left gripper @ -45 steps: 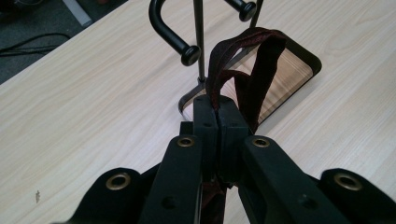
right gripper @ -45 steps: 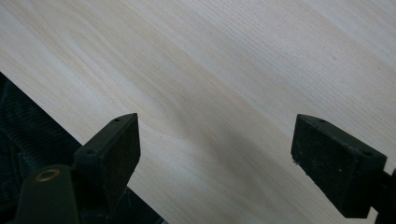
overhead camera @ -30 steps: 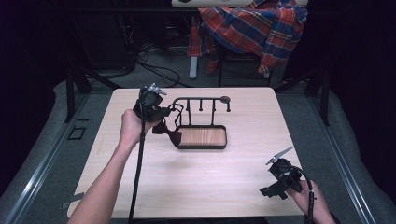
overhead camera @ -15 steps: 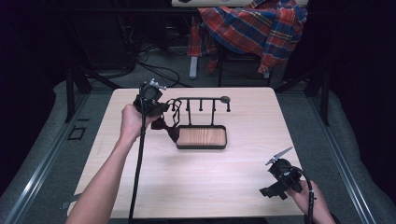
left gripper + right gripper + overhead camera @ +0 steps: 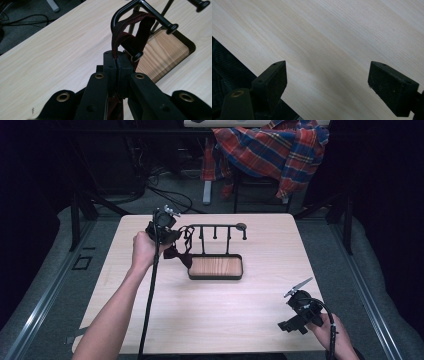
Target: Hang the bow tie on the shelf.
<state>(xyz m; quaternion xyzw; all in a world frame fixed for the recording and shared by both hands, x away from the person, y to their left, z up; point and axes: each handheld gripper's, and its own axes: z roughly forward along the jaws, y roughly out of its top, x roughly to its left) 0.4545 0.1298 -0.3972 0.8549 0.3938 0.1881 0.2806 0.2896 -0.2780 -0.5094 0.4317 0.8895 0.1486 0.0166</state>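
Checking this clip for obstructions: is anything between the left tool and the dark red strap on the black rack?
Nothing visible. The left tool is shut directly on the dark red fabric strap, which loops over the end of the black metal rack's bar; only the rack's short pegs stand close beside it.

1. A pale wooden desk (image 5: pixel 225 315) with a bare, light-grained top.
2. A plaid shirt (image 5: pixel 270 150) — red, blue and white — draped over a chair behind the desk.
3. Dark cables (image 5: pixel 165 195) lying on the grey floor (image 5: pixel 45 285) beyond the desk's far edge.
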